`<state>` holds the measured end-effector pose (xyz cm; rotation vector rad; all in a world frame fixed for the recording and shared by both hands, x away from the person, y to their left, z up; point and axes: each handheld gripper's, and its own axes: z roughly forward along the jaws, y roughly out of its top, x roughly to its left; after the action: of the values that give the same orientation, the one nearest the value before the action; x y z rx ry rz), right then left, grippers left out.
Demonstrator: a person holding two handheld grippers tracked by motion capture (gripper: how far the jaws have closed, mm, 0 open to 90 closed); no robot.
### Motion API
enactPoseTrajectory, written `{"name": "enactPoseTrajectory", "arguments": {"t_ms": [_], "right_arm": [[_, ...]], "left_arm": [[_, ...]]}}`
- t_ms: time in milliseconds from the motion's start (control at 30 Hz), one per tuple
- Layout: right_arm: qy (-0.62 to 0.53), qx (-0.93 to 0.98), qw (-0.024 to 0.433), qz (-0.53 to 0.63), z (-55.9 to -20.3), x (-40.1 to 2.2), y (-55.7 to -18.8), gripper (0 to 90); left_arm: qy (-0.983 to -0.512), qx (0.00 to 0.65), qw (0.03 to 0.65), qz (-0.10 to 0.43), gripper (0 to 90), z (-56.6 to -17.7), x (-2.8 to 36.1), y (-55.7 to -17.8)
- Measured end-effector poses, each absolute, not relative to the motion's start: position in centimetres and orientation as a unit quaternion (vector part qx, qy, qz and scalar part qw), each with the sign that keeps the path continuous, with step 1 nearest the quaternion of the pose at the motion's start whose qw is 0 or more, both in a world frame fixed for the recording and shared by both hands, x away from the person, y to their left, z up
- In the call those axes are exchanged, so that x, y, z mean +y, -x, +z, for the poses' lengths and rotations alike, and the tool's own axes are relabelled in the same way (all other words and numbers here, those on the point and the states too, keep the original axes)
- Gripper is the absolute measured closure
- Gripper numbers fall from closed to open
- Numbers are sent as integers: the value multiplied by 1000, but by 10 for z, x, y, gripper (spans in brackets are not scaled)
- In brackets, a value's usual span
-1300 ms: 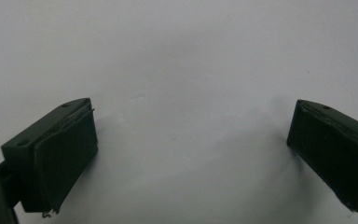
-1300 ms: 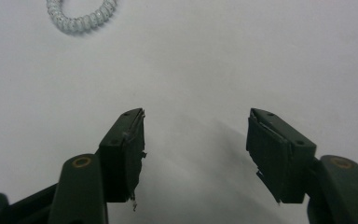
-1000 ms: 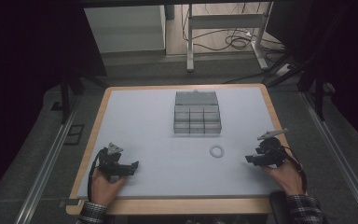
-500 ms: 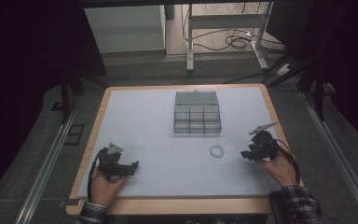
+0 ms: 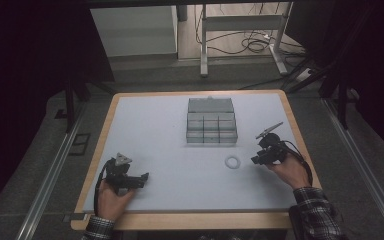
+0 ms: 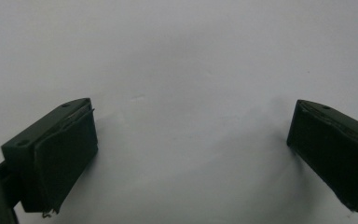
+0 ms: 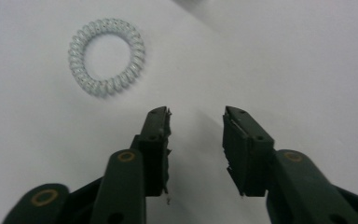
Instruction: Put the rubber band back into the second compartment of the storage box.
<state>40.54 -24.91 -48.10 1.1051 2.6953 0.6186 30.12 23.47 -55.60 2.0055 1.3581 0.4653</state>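
Observation:
A clear spiral hair tie [image 5: 233,161] [image 7: 106,56] lies flat on the white table top [image 5: 170,150], right of the middle. My right gripper [image 5: 255,160] [image 7: 195,119] points left at it from a short distance away. Its jaws have just been closing; a narrow gap remains and nothing is between them. In the right gripper view the hair tie sits ahead and to the left of the fingertips. My left gripper [image 5: 144,178] [image 6: 189,135] rests near the front left of the table. Its jaws are spread wide over bare table.
A clear plastic compartment box [image 5: 211,121] with its lid folded back stands at the middle back of the table. The table has a wooden rim [image 5: 190,220]. Beyond it are dark floor, a desk frame [image 5: 240,35] and cables.
My right gripper has slid left and slightly away from the front edge, toward the hair tie, and its jaws have narrowed. The left gripper has stayed where it was.

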Motion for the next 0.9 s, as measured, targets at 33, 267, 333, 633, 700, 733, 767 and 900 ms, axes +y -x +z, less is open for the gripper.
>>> {"name": "enactPoseTrajectory", "arguments": {"t_ms": [33,267,333,633,700,733,767,900], "right_arm": [[-367,904,78,205,-481,-247,-407,630],[-356,912,58,194,-483,-233,-418,699],[-350,915,55,190,-483,-229,-419,718],[-334,924,43,179,-482,-213,-426,748],[-331,926,42,176,-482,-209,-427,748],[-330,927,43,175,-482,-208,-428,748],[-328,927,41,175,-482,-206,-429,748],[-320,931,39,169,-482,-197,-431,748]], "left_arm": [[-767,520,331,178,17,-556,235,-301],[-767,520,331,178,17,-556,235,-301],[-767,519,331,178,17,-556,235,-301],[-767,520,331,178,17,-556,235,-301],[-767,519,331,178,17,-556,235,-301],[-767,520,331,178,17,-556,235,-301],[-767,520,331,178,17,-556,235,-301],[-767,519,331,178,17,-556,235,-301]]}}
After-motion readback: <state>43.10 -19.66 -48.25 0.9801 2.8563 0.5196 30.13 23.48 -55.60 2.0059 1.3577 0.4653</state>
